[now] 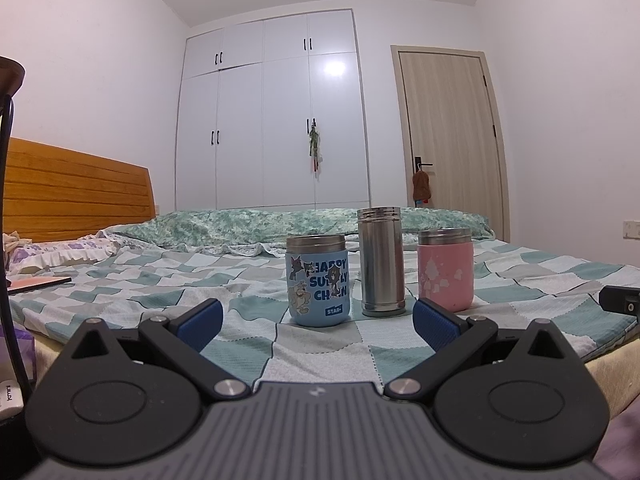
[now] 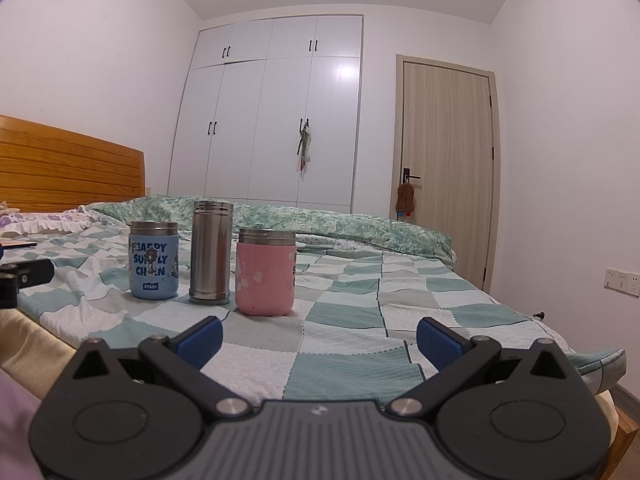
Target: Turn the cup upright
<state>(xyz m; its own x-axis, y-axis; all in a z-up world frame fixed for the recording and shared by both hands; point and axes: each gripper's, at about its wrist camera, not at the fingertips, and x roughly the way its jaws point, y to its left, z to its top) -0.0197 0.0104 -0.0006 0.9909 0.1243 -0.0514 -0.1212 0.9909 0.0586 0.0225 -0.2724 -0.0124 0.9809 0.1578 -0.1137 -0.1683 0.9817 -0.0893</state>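
Three cups stood on the bed (image 1: 312, 360), blue cup (image 1: 318, 280) nearest the wide-spread left gripper (image 1: 316, 322); wall sockets (image 2: 622, 279) seen only past the equally spread right gripper (image 2: 318, 340)

Three cups (image 1: 381, 262) stand in a row on the bed (image 1: 312, 352)

Even, soft indoor light; a glare patch sits on my view's wardrobe (image 1: 276, 112) door. Fisheye bends edges, corners vignette dark.
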